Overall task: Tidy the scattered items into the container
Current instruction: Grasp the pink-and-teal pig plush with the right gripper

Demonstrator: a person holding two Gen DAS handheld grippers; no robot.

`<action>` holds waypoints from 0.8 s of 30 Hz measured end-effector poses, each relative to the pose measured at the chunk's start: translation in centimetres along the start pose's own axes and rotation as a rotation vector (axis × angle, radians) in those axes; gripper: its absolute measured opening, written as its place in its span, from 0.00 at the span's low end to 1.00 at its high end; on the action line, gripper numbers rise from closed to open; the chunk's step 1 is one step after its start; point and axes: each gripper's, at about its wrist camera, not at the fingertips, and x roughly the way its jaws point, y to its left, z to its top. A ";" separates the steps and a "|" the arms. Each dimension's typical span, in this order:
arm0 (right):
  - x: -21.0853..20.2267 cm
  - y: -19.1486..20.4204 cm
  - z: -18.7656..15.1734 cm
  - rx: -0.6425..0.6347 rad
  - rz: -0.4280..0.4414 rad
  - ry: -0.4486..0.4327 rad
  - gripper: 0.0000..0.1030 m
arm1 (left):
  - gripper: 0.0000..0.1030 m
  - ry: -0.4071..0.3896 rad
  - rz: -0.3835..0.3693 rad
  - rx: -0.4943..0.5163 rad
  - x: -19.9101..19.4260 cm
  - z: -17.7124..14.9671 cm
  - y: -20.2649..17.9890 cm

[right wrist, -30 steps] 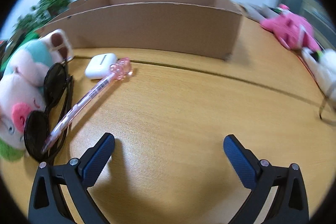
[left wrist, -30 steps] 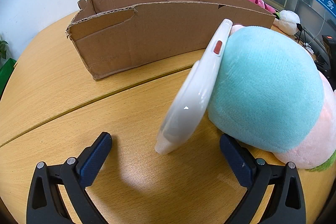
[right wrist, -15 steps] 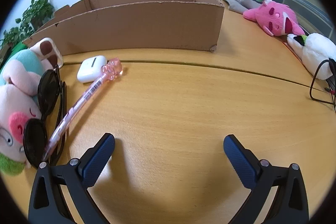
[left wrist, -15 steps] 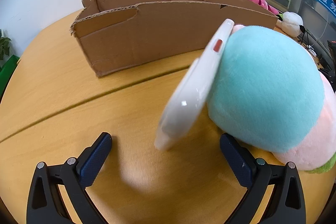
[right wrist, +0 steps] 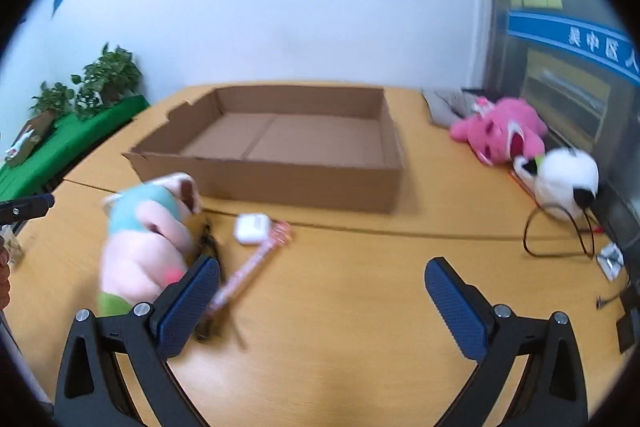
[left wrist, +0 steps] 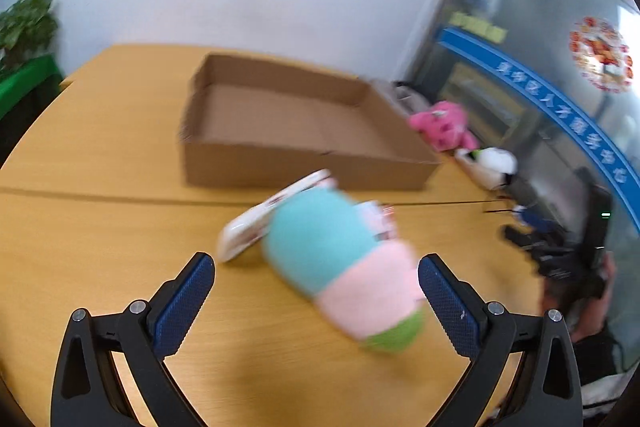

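Note:
An open cardboard box [left wrist: 296,131] [right wrist: 280,147] stands empty at the back of the wooden table. A teal and pink plush toy [left wrist: 344,263] [right wrist: 148,239] lies in front of it, with a white phone case [left wrist: 264,219] leaning on it. A white earbud case [right wrist: 251,228], a pink pen [right wrist: 252,271] and black sunglasses [right wrist: 208,251] lie beside the plush. My left gripper [left wrist: 316,291] is open, raised above the table just short of the plush. My right gripper [right wrist: 322,291] is open and empty above the table, right of the pen.
A pink plush [right wrist: 500,139] [left wrist: 444,123] and a white plush [right wrist: 564,179] [left wrist: 492,167] lie at the table's right edge with black cables [right wrist: 556,231]. Potted plants [right wrist: 104,79] stand on a green shelf at the left. A glass wall is on the right.
Both grippers have risen and pulled back, so the box's inside now shows. The plush and phone case look smaller and farther. Both grippers stay open.

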 end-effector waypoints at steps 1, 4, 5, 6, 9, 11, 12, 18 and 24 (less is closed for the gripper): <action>0.2 0.5 0.1 -0.003 0.004 0.002 1.00 | 1.00 0.001 0.018 0.003 0.1 0.2 -0.7; 0.7 2.1 0.1 -0.005 0.032 0.024 1.00 | 1.00 0.035 0.105 0.012 1.1 0.2 -1.8; 0.6 2.6 -0.1 -0.007 0.048 0.026 0.99 | 1.00 0.039 0.118 0.012 1.2 0.1 -1.7; 0.3 3.2 -0.3 -0.015 0.070 0.024 0.99 | 1.00 0.046 0.128 0.007 1.5 0.1 -1.7; -0.1 5.1 -0.9 -0.043 0.120 0.021 0.99 | 1.00 0.079 0.096 -0.030 2.7 0.2 -1.1; 0.1 6.2 -1.4 -0.053 0.176 0.027 0.99 | 1.00 0.122 0.065 -0.070 4.2 0.4 -0.5; 0.3 6.8 -1.6 -0.056 0.204 0.035 0.99 | 1.00 0.145 0.066 -0.080 4.9 0.6 -0.5; 2.0 9.9 -2.4 -0.089 0.314 0.105 0.99 | 1.00 0.290 0.015 -0.160 9.8 0.5 0.5; 4.9 11.9 -2.3 -0.127 0.339 0.157 0.99 | 0.99 0.362 -0.038 -0.237 13.0 0.2 1.8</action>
